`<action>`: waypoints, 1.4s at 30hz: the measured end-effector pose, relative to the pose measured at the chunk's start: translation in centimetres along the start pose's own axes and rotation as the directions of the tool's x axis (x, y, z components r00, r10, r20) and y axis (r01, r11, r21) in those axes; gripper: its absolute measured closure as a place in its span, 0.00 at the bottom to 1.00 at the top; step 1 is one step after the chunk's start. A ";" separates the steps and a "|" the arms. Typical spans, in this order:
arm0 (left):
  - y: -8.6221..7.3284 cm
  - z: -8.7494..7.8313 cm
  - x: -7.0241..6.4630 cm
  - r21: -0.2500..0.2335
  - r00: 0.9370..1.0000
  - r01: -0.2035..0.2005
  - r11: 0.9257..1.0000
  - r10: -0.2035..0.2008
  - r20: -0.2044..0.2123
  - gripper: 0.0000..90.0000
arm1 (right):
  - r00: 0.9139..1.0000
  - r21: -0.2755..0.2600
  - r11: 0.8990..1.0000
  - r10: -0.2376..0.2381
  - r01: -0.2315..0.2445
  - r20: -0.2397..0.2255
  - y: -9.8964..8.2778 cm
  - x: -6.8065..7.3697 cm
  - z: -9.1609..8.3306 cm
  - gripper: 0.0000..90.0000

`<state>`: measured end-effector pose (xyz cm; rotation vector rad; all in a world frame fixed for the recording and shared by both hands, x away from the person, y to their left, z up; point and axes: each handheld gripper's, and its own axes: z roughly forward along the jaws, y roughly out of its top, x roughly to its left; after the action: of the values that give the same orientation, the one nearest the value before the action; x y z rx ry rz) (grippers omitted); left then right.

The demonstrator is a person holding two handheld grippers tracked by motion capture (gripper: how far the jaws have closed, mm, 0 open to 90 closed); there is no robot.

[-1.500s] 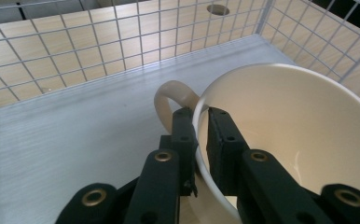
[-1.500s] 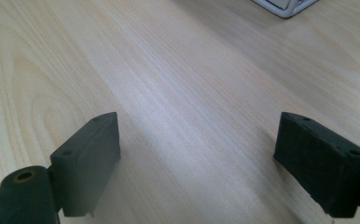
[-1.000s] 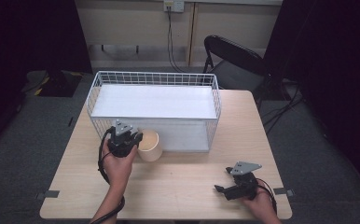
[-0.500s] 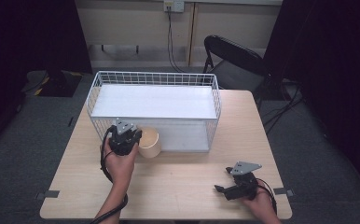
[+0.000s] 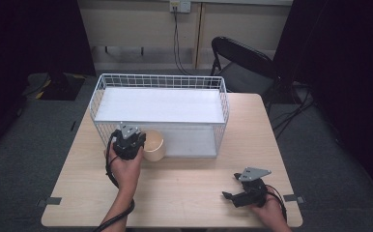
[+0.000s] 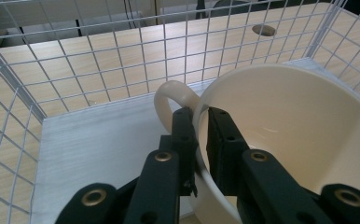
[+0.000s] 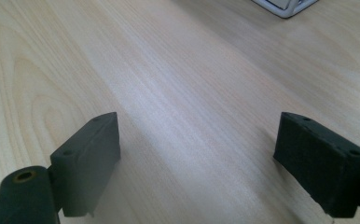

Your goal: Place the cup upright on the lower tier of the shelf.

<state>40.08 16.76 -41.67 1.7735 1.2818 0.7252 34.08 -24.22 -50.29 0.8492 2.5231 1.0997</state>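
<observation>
A cream cup [image 5: 153,145] with a loop handle [image 6: 171,100] is held at the front wall of the white wire basket [image 5: 160,78], toward its left end. My left gripper [image 5: 137,141] is shut on the cup's rim [image 6: 271,121] beside the handle, one jaw inside and one outside. In the left gripper view the basket's mesh [image 6: 99,70] and white floor [image 6: 99,144] lie beyond the cup. My right gripper [image 5: 229,195] rests low over the wooden table [image 5: 189,176] near its front right corner, open with bare wood between its pads [image 7: 92,149].
The basket takes up the far half of the table. A black folding chair [image 5: 242,63] stands behind the table's far right corner. Cables hang down the back wall. Dark floor surrounds the table.
My left gripper and the cup have shifted slightly up and away toward the basket. The right gripper has not moved.
</observation>
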 end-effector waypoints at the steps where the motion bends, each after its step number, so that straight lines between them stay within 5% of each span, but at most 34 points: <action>1: 0.0 0.1 0.0 0.002 1.000 0.004 1.000 -0.004 -0.001 0.91 | 1.000 0.000 1.000 0.000 0.000 0.000 0.0 0.0 0.0 0.15; 42: -0.7 2.6 0.4 -0.006 0.994 0.048 0.999 -0.048 -0.096 0.91 | 1.000 0.001 1.000 0.001 -0.001 -0.001 0.0 0.0 0.0 0.15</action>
<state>41.95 16.58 -43.61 1.7167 1.3813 0.7928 34.08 -24.24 -50.28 0.8505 2.5245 1.1003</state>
